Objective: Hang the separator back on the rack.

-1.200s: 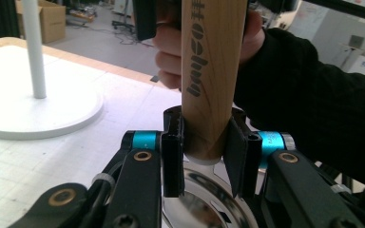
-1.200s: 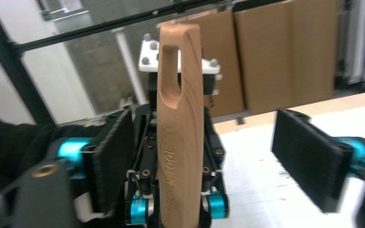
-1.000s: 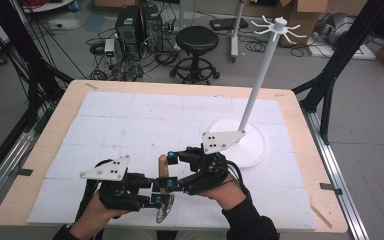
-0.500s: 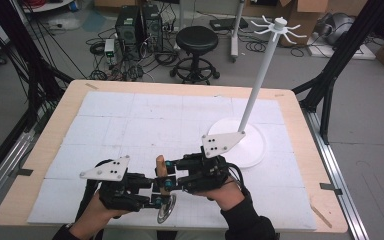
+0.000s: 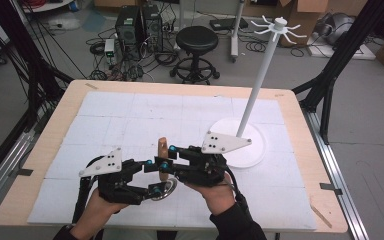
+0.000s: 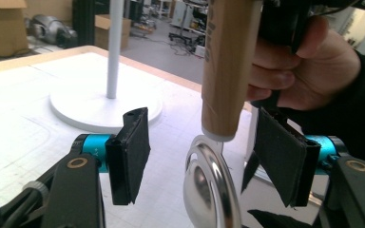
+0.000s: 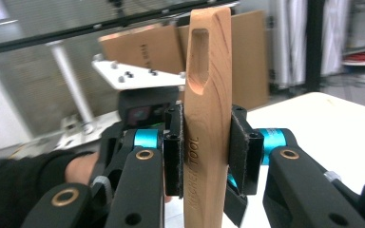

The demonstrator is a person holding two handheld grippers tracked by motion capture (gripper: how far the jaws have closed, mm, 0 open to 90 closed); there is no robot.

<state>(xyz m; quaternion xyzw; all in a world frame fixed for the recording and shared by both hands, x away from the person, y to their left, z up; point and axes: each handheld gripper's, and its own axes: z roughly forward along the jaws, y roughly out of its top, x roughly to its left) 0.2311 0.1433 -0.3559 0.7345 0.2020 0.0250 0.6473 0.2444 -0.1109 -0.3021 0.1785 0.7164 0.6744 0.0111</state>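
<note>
The right tool (image 7: 204, 154) clamps the wooden handle (image 7: 208, 118) of an upright kitchen utensil. The left tool (image 6: 209, 156) has just been opening; its pads stand clear of the metal head (image 6: 209, 190), low above the tabletop (image 5: 130, 115), near the white stand (image 5: 250, 145).

Black grippers (teal joints), dark sleeves
</note>
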